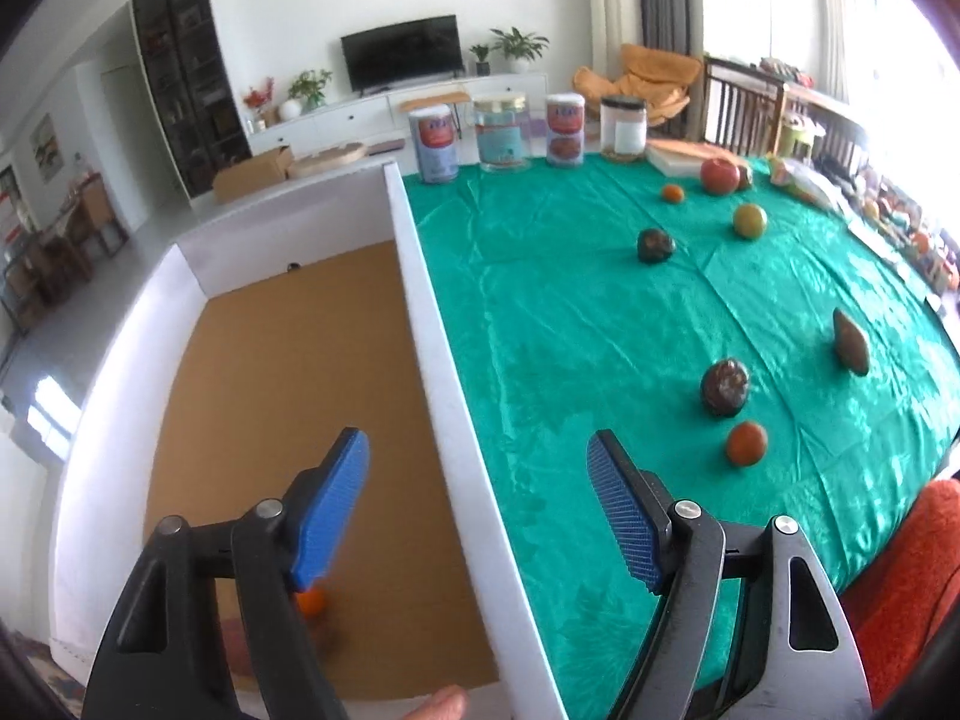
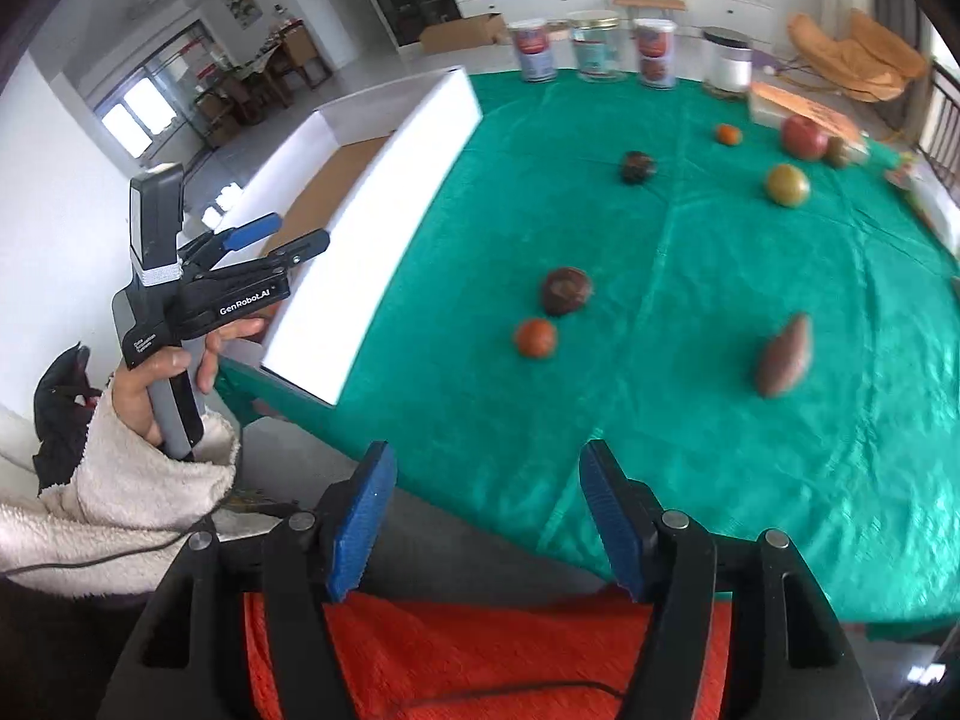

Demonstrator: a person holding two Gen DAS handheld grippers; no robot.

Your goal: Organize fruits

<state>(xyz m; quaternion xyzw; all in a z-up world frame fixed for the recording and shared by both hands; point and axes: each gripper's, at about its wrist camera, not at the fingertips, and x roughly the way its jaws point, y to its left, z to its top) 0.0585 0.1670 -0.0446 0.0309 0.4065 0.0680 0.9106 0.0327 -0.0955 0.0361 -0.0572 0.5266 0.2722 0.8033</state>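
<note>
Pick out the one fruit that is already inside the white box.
It is the small orange fruit on the box's brown floor, partly hidden behind the left tongs. Every other fruit, such as the red apple, lies on the green cloth.

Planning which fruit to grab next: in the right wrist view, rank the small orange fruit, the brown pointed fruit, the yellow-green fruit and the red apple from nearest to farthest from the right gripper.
1. Small orange fruit, left of centre, beside a dark round fruit.
2. Brown pointed fruit, to the right; close to first, hard to separate.
3. Yellow-green fruit, farther back on the right.
4. Red apple, far right, near the back edge.
</note>
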